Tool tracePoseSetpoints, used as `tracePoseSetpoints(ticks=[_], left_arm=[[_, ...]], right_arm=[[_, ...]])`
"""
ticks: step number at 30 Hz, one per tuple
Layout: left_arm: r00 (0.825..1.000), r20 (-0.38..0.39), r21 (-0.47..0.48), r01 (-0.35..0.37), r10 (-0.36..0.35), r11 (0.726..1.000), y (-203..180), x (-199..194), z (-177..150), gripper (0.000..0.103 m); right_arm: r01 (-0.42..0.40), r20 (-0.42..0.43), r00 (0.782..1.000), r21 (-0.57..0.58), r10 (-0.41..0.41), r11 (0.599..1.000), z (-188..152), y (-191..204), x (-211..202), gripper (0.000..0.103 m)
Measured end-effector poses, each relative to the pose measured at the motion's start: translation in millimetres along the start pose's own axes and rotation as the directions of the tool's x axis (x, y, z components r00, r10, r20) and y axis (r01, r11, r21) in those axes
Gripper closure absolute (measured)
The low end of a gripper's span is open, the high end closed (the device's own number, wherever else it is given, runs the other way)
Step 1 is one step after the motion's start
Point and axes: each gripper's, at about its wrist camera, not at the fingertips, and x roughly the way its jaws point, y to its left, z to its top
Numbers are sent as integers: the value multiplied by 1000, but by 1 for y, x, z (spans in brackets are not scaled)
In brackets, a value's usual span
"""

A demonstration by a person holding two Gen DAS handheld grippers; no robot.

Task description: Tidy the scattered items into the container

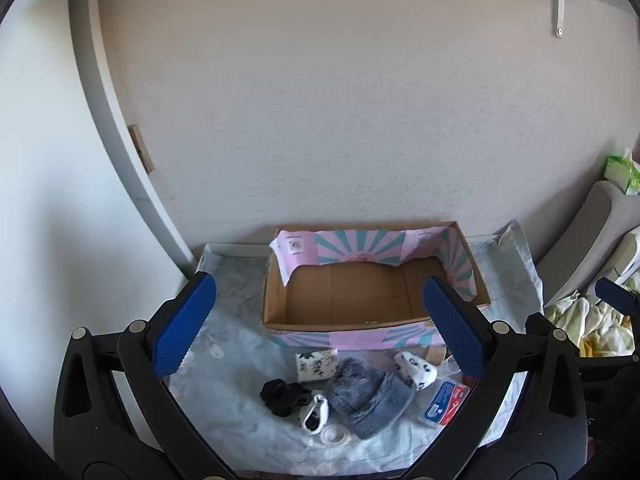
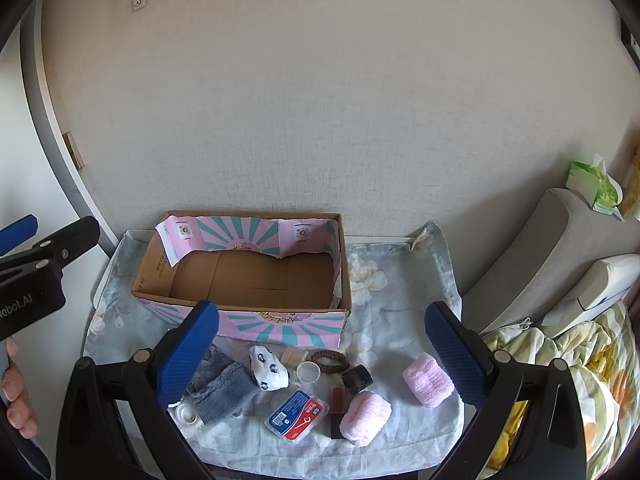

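Observation:
An empty cardboard box [image 1: 348, 300] with pink and teal paper stands at the back of the cloth-covered table; it also shows in the right wrist view [image 2: 248, 280]. In front of it lie a grey-blue fuzzy cloth [image 1: 366, 398], a black scrunchie [image 1: 282, 396], patterned socks [image 1: 414, 368], a blue and red packet [image 2: 298, 414], two pink rolled cloths [image 2: 428, 378], a brown hair tie [image 2: 330, 360] and a small white cup [image 2: 308, 372]. My left gripper [image 1: 320, 328] is open and empty above the items. My right gripper [image 2: 320, 356] is open and empty above them too.
The table carries a pale floral cloth [image 2: 392, 292] and stands against a beige wall. A grey cushion [image 2: 556, 240] and a bed with yellow-green bedding [image 2: 568, 364] are at the right. A green tissue pack [image 2: 592, 184] sits on the cushion.

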Motion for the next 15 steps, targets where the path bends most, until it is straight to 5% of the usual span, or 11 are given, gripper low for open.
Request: tracePoseSetpoints(ticks=[15], left_arm=[[999,6,-18,44,-44,999,-5,-6,-7,0]], right_arm=[[-19,8,1000,-18,19,1000,-1,1,-4,0]])
